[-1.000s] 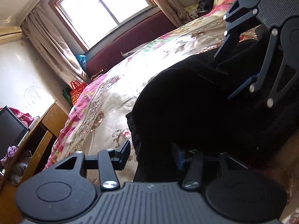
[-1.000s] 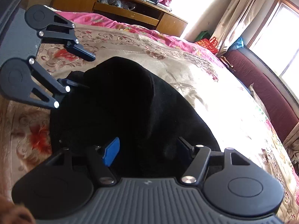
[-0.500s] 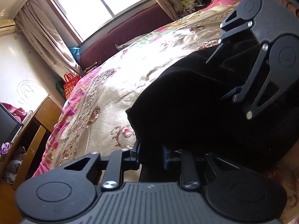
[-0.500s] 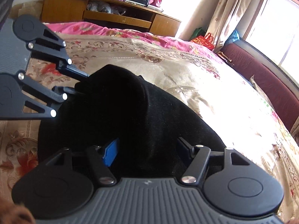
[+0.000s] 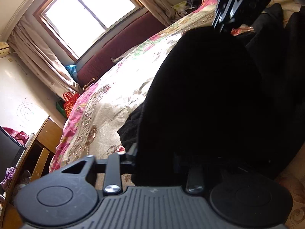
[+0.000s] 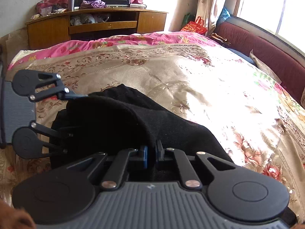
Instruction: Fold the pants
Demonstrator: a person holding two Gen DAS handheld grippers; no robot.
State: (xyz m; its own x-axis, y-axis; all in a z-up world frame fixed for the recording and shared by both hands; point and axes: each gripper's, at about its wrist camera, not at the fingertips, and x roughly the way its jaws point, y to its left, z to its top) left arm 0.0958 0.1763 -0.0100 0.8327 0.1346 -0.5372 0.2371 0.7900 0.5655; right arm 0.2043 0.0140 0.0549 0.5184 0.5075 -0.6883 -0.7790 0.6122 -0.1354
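Observation:
The black pants (image 5: pixel 205 99) lie bunched on the floral bedspread (image 5: pixel 118 87). In the left wrist view my left gripper (image 5: pixel 154 158) holds a thick fold of the pants between its fingers, lifted off the bed. In the right wrist view my right gripper (image 6: pixel 150 153) is shut on the edge of the pants (image 6: pixel 118 118), blue pads nearly together. The left gripper (image 6: pixel 70 114) also shows at the left of that view, its fingers around the far end of the fold. The right gripper's body (image 5: pixel 238 2) shows at the top right of the left wrist view.
A maroon headboard or sofa (image 6: pixel 263 51) runs along the window side of the bed. A wooden TV cabinet (image 6: pixel 95 24) with a screen stands past the bed's foot. A red bag (image 6: pixel 194 26) sits on the floor by the curtain.
Both grippers have closed on the pants; the right one was open a second ago. The fold has been raised off the bed and both views have tilted upward.

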